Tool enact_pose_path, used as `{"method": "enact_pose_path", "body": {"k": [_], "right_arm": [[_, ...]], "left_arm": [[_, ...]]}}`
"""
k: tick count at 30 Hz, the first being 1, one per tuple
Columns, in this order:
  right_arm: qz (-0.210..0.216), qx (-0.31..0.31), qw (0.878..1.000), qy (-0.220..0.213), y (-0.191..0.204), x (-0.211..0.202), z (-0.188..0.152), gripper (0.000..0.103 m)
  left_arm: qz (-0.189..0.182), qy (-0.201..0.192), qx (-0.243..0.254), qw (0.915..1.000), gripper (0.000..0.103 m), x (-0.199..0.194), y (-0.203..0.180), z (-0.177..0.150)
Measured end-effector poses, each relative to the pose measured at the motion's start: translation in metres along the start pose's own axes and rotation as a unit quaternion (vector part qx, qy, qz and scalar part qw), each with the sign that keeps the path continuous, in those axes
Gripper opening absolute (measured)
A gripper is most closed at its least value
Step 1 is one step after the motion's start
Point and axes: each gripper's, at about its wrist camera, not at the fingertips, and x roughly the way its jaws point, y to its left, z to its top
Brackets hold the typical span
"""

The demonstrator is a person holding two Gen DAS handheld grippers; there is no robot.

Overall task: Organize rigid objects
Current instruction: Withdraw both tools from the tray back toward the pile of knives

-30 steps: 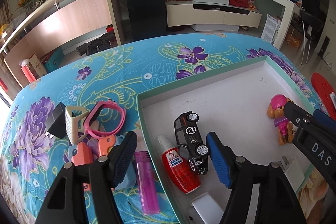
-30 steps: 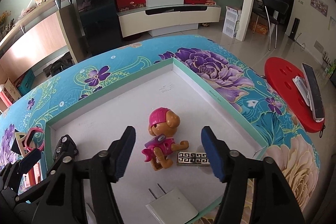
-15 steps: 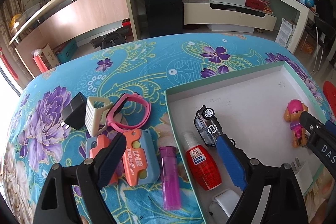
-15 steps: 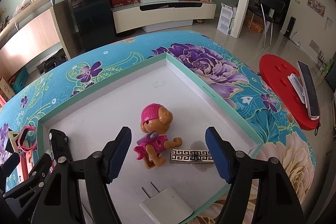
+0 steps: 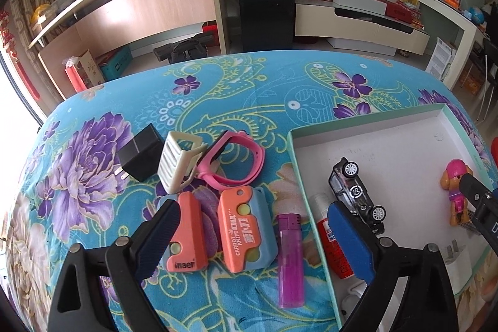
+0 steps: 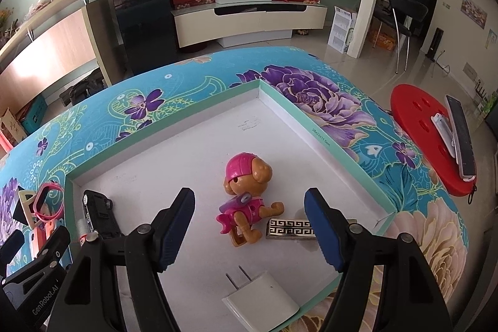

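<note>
Loose on the floral cloth just left of the shallow white box (image 5: 291, 151), not yet sorted: two orange-and-blue carrot knives (image 5: 246, 229), a purple lighter (image 5: 290, 257) nearest the box wall, and, farther off beyond the knives, a pink wristband (image 5: 232, 159), a cream ribbed clip (image 5: 177, 159) and a black plug adapter (image 5: 141, 153). Already inside the box: a black toy car (image 5: 358, 193) and a red-labelled bottle (image 5: 333, 241) against its left wall, a pink-hatted puppy figure (image 6: 247, 201) near the middle, a patterned metal bar (image 6: 289, 228) touching the figure's right side, and a white charger (image 6: 261, 302) at the near edge. Left gripper (image 5: 255, 238) poised low outside the box, wide open and empty, one pad by the left knife, the other over the box's left wall, so both knives and the lighter sit in the span. Probably best to pick one item, likely the lighter or right-hand knife, centre the pads on its long sides and close squarely, keeping clear of the box wall and neighbours. Right gripper (image 6: 249, 231) hovering over the box's near half, tilted downward, spread wide and holding nothing, with the puppy between its pads.
</note>
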Motion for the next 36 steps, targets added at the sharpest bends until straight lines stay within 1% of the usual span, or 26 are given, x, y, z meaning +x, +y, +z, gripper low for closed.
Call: {"method": "enact_pose_path", "body": {"k": [4,11,16,25,30,36], "right_arm": [[0.014,-0.01,1.0,-0.004,0.011,-0.004,0.0,0.074],[0.047,-0.039,0.998,-0.011,0.039,-0.013,-0.003,0.074],[0.073,-0.055,0.996,-0.009,0.058,-0.016,-0.006,0.074],[0.084,-0.101,0.991,-0.008,0.096,-0.022,-0.017,0.074],[0.096,-0.118,0.988,-0.005,0.115,-0.024,-0.023,0.074],[0.125,-0.136,0.983,-0.003,0.141,-0.029,-0.032,0.074]], "left_arm": [[0.018,0.002,-0.013,0.9997,0.097,-0.002,0.02,-0.002],[0.044,0.003,-0.059,0.9973,0.099,-0.01,0.066,-0.008],[0.058,0.004,-0.094,0.9939,0.099,-0.015,0.099,-0.015],[0.08,0.013,-0.147,0.9858,0.099,-0.02,0.15,-0.03],[0.087,0.02,-0.162,0.9828,0.099,-0.022,0.17,-0.039],[0.102,0.028,-0.177,0.9785,0.099,-0.023,0.193,-0.051]]}}
